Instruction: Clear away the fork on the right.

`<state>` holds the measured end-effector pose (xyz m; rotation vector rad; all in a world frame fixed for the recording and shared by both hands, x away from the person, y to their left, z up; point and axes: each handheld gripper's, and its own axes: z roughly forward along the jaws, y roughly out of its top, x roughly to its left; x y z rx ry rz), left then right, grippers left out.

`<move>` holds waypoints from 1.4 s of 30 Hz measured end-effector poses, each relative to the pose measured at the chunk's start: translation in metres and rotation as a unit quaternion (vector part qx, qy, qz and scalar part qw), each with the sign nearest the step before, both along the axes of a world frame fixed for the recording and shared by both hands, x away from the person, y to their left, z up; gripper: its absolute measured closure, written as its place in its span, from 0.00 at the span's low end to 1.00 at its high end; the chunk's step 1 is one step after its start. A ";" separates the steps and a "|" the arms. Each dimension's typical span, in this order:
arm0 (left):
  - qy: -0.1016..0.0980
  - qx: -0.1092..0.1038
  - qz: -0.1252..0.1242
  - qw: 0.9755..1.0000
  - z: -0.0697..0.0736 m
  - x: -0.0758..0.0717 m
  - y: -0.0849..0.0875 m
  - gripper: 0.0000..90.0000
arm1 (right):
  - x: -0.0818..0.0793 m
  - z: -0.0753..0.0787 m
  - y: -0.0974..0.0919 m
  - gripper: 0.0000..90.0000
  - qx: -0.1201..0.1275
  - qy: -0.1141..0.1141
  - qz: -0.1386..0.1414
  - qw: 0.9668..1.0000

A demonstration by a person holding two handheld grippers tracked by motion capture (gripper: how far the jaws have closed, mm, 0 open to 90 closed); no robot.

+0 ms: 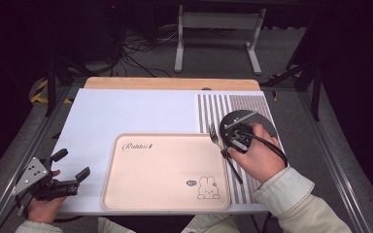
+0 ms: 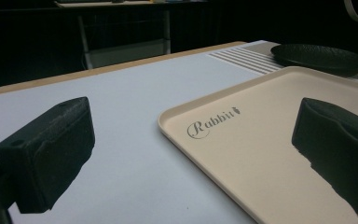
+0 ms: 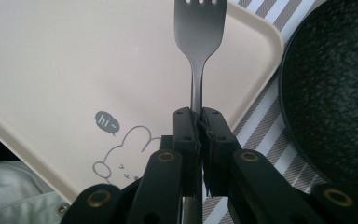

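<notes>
at the far left of the high view, the left tool (image 1: 70,166) sits at the near left corner of the tabletop (image 1: 126,83), held low in the person's left hand (image 1: 42,206), with its grey three-cornered plate (image 1: 31,173) on top. its two black jaws stand spread wide with nothing between them; in the left gripper view they frame bare mat and the tray's near corner. the pale blue-white mat (image 1: 126,114) covers most of the tabletop, and a strip of wood shows along the far edge.

toward the middle lies a beige tray (image 1: 165,170), flat on the mat, with the word "rabbit" printed at its far left corner and a small rabbit drawing (image 1: 208,188) with a "hi~" bubble at its near right corner. in the left gripper view the tray (image 2: 242,154) runs off to the right, its raised rim clear against the mat.

right of the tray the mat turns to grey and white stripes (image 1: 213,109). the fork (image 1: 214,136) is here, just beside the tray's right edge in the high view, tines pointing away from the person. the right tool (image 1: 228,148) is pressed together on its handle; in the right gripper view the jaws pinch the fork (image 3: 200,42) at its neck, the tines reaching up over the tray's corner. the person's right hand (image 1: 257,158) wraps the tool, a pale sleeve (image 1: 301,204) behind it.

furthest right, a dark round plate (image 1: 264,121) rests on the stripes, partly hidden by the right tool. its speckled black surface (image 3: 335,93) shows in the right gripper view.
</notes>
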<state>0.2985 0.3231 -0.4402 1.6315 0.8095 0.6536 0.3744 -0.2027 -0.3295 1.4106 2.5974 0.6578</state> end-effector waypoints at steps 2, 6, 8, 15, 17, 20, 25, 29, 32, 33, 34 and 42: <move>0.000 0.000 0.000 1.000 0.000 0.000 0.000 0.00 | 0.001 -0.002 0.001 0.95 0.009 0.012 -0.005 1.000; 0.000 0.001 -0.001 1.000 0.000 0.000 0.000 0.00 | 0.002 -0.006 0.005 0.95 0.008 0.015 -0.017 1.000; 0.000 0.000 -0.001 1.000 0.000 0.000 0.000 0.00 | 0.002 -0.008 0.008 0.95 0.009 0.017 -0.022 1.000; 0.000 -0.001 -0.001 1.000 0.000 0.000 0.000 0.00 | 0.002 -0.018 0.015 0.95 0.011 0.029 -0.022 0.999; -0.001 0.000 -0.001 1.000 0.000 0.000 0.000 0.00 | 0.002 -0.022 0.017 0.95 0.012 0.032 -0.025 0.999; -0.002 -0.001 -0.001 1.000 0.000 0.000 0.000 0.00 | 0.002 -0.027 0.021 0.95 0.011 0.036 -0.023 0.999; -0.002 -0.001 -0.001 1.000 0.000 0.000 0.000 0.00 | 0.001 -0.033 0.029 0.95 0.008 0.044 -0.016 0.999; -0.002 -0.001 -0.002 1.000 0.000 0.000 0.000 0.00 | 0.002 -0.039 0.032 0.95 0.007 0.050 -0.016 0.999; -0.001 -0.001 -0.002 1.000 0.001 0.000 0.000 0.00 | 0.004 -0.045 0.034 0.95 0.006 0.054 -0.015 0.998; -0.001 -0.001 -0.002 1.000 0.001 0.000 0.000 0.00 | 0.004 -0.046 0.034 0.95 0.006 0.057 -0.014 0.998; -0.002 -0.001 -0.002 1.000 0.000 0.000 0.000 0.00 | 0.005 -0.048 0.035 0.95 0.004 0.058 -0.017 0.998; -0.002 0.001 -0.004 1.000 0.001 0.000 0.000 0.00 | 0.009 -0.057 0.038 0.95 -0.002 0.066 -0.020 0.998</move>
